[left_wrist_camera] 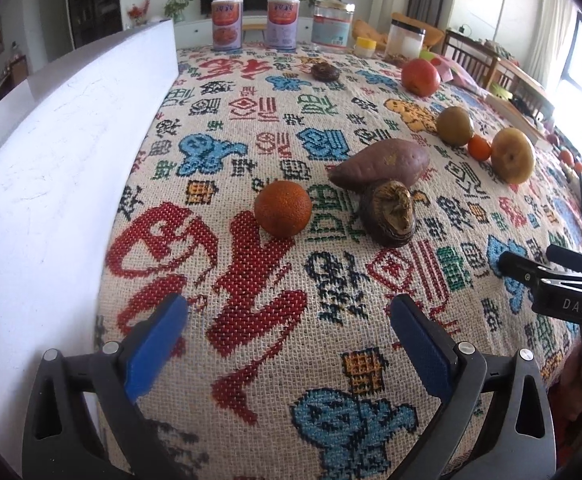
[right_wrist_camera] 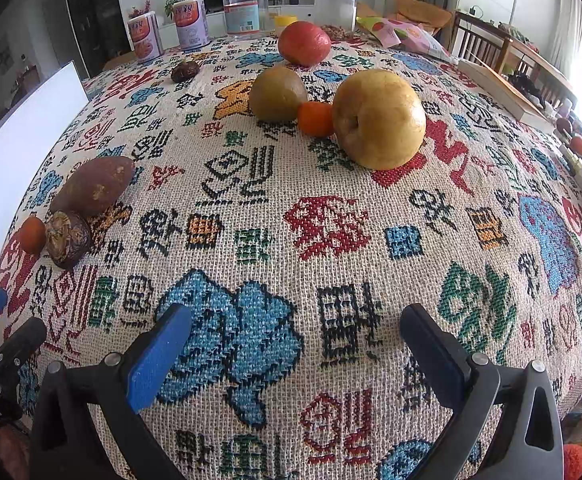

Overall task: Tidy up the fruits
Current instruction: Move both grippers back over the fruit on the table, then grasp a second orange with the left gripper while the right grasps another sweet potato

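1. Fruit is spread over the patterned cloth (right_wrist_camera: 331, 216) on the table. Near group: an orange (left_wrist_camera: 283, 209), a brown corm (left_wrist_camera: 389, 214) just beside it, and a sweet potato (left_wrist_camera: 379, 164) touching the corm from behind.
2. Far group: a yellow pear (right_wrist_camera: 379, 118), a small tangerine (right_wrist_camera: 316, 119) wedged between it and a greenish pear (right_wrist_camera: 278, 94); all three look like they're touching. A red apple (right_wrist_camera: 304, 43) sits just behind the greenish one.
3. One more small corm (right_wrist_camera: 185, 71) sits alone, well apart from both groups, toward the cans.
4. Left tool (left_wrist_camera: 289, 344) hovers over the cloth short of the orange, blue pads spread wide, nothing between them.
5. Right tool (right_wrist_camera: 295, 344) is the same deal: spread wide, gripping nothing, pointed at the pear group but well short of it.
6. A white board (left_wrist_camera: 51, 184) stands along the left edge of the table.
7. Back edge has two cans (left_wrist_camera: 227, 24), a clear jar (left_wrist_camera: 331, 26) and a second jar (left_wrist_camera: 406, 42), plus a snack bag (right_wrist_camera: 403, 36) on the right.
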`<state>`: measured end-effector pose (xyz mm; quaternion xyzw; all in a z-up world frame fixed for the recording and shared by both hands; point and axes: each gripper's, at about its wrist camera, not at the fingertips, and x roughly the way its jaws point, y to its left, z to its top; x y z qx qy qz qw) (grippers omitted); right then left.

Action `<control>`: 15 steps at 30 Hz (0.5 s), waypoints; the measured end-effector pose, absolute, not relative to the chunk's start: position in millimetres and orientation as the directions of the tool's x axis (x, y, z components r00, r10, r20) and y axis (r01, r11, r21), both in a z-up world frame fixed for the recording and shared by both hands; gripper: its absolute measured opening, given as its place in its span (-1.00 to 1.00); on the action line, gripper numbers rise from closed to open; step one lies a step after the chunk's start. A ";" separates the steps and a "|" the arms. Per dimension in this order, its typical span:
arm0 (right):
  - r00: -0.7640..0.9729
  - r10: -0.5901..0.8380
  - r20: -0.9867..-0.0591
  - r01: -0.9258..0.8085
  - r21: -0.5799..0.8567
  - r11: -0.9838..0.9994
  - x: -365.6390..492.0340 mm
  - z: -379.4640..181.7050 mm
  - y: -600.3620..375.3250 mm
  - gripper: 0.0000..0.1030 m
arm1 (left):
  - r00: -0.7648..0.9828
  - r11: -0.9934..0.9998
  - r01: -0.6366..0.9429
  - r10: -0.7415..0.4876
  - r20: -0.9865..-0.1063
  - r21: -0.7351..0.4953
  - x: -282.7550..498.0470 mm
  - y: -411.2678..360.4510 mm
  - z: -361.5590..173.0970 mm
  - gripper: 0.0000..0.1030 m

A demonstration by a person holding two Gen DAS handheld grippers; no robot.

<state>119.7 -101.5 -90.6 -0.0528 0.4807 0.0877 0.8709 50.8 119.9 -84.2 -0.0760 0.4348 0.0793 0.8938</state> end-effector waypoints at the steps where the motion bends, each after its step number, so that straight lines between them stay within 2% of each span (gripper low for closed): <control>1: 0.522 0.102 -0.847 -0.204 -0.008 0.979 119.7 -90.8 -101.5 1.00 | 0.613 0.974 -0.216 0.080 -0.786 -0.069 54.2 123.5 -81.6 0.95; 7: 0.523 0.102 -0.846 -0.204 -0.008 0.979 119.6 -90.7 -101.6 1.00 | 0.619 0.976 -0.215 0.107 -0.778 -0.036 77.8 132.3 -72.7 0.89; 10: 0.523 0.103 -0.846 -0.204 -0.007 0.979 119.6 -90.9 -101.7 1.00 | 0.593 0.977 -0.210 0.092 -0.800 -0.044 86.8 135.8 -78.8 0.51; 15: 0.523 0.103 -0.846 -0.204 -0.007 0.979 119.4 -91.0 -101.8 1.00 | 0.594 0.977 -0.206 0.088 -0.800 -0.046 91.2 135.7 -82.8 0.40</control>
